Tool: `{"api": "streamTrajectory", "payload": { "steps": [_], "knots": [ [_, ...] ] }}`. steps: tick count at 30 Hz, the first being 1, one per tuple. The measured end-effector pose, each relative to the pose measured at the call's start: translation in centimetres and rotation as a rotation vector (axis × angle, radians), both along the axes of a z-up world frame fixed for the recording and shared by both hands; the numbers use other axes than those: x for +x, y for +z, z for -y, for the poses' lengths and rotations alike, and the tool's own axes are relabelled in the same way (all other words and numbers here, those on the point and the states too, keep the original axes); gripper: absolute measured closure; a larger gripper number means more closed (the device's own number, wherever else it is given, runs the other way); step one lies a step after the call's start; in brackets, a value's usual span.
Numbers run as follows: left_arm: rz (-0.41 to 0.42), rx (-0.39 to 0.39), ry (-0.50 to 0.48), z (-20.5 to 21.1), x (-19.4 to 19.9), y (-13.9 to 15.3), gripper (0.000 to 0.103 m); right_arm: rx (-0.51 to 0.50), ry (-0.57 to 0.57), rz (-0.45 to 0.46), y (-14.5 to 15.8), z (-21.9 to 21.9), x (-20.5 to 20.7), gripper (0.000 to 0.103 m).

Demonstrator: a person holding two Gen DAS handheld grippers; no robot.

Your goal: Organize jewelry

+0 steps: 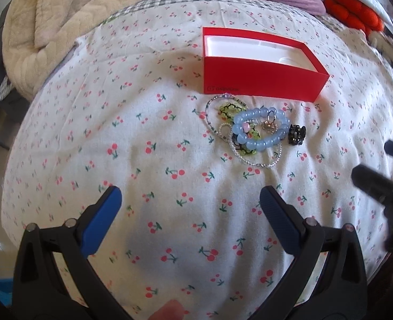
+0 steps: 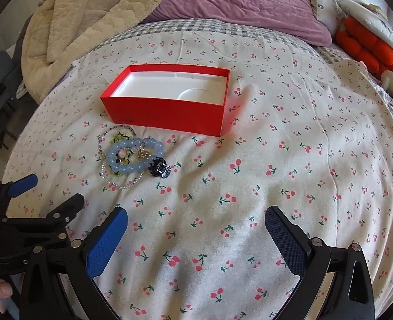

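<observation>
Sorting from the biggest thing down, you have this in front of you:

Bed: the cherry-print sheet (image 2: 249, 176) carries everything; it is soft and wrinkled, so expect small pieces to sink into folds as you press.

Red box (image 2: 169, 112): open, its white liner showing bare, sitting just beyond the jewelry. This looks like your drop spot; nothing is in it yet.

Left hand-held gripper (image 1: 191, 200): released, blue pads spread wide, hovering over bare sheet short of the pile, holding nothing.

Right hand-held gripper (image 2: 196, 221): also released and empty, with the pile off to its left.

Jewelry pile (image 1: 249, 130): tangled together in front of the box's near wall, on the sheet.

Blue bead bracelet (image 1: 260, 130): lies on top, overlapping the thin beaded chains (image 1: 260, 162) and a green-and-black piece (image 1: 227, 109). Take this first; pinch across one side of the ring, not the middle hole, and lift slowly so that snagged chains fall away.

Black hair clip (image 1: 297, 134): sits just beside the bracelet on its right, seemingly free. It is an easy single pick for your right side.

Small ring charm (image 1: 269, 122): inside the bracelet loop; too small to read clearly, so leave it until the bracelet is out.
</observation>
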State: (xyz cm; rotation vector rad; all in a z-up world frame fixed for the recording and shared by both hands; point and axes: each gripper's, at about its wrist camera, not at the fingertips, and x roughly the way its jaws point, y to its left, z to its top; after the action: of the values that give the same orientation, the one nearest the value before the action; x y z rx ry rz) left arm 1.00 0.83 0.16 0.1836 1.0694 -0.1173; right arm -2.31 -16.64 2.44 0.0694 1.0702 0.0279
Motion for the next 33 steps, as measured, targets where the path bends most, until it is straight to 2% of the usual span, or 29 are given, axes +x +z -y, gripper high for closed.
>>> {"api": "streamTrajectory", "payload": {
  "steps": [4,6,9,10,11,12,13,14,15,17,20,21,23,27,33],
  "knots": [
    [-0.041,-0.048,-0.032,-0.6,1.7,0.9,0.000,0.032,0.068,0.027,1.7,0.0,1.1,0.000],
    [-0.050,-0.075,-0.044,-1.0,2.9,1.3,0.001,0.026,0.098,0.012,1.9,-0.2,2.0,0.000],
    [-0.070,-0.130,-0.068,-1.4,4.6,1.0,0.009,0.085,0.151,-0.006,1.7,-0.2,3.7,0.001],
    [-0.076,-0.155,-0.082,-1.6,5.3,0.7,0.016,0.119,0.164,-0.010,1.4,-0.1,4.3,0.001],
    [-0.086,-0.175,-0.094,-1.8,5.8,0.1,0.025,0.161,0.178,-0.017,1.0,0.0,4.9,0.004],
    [-0.104,-0.184,-0.097,-2.0,6.4,-0.5,0.029,0.206,0.191,-0.029,0.4,0.1,5.3,0.011],
    [-0.130,-0.192,-0.096,-2.1,6.9,-1.1,0.040,0.253,0.199,-0.050,-0.4,0.2,5.7,0.017],
    [-0.147,-0.202,-0.100,-2.1,7.2,-1.4,0.046,0.283,0.200,-0.081,-1.2,0.3,6.2,0.028],
    [-0.156,-0.220,-0.108,-2.1,7.8,-1.6,0.046,0.297,0.199,-0.108,-1.8,0.2,6.6,0.033],
    [-0.140,-0.234,-0.114,-2.1,8.3,-1.6,0.046,0.307,0.211,-0.132,-2.5,-0.1,7.2,0.033],
    [-0.146,-0.269,-0.122,-2.0,9.1,-1.7,0.048,0.278,0.218,-0.121,-2.6,-0.2,8.0,0.034],
    [-0.155,-0.280,-0.121,-2.1,9.4,-1.8,0.050,0.279,0.216,-0.119,-2.6,-0.2,8.4,0.037],
    [-0.173,-0.317,-0.129,-2.0,9.9,-2.0,0.054,0.293,0.207,-0.122,-2.9,0.1,9.0,0.043],
    [-0.168,-0.323,-0.153,-1.5,10.5,-2.3,0.062,0.328,0.186,-0.152,-3.9,1.2,10.0,0.053],
    [-0.188,-0.339,-0.141,-1.5,11.5,-3.2,0.076,0.383,0.161,-0.187,-5.4,1.4,10.9,0.057]
  ]
}}
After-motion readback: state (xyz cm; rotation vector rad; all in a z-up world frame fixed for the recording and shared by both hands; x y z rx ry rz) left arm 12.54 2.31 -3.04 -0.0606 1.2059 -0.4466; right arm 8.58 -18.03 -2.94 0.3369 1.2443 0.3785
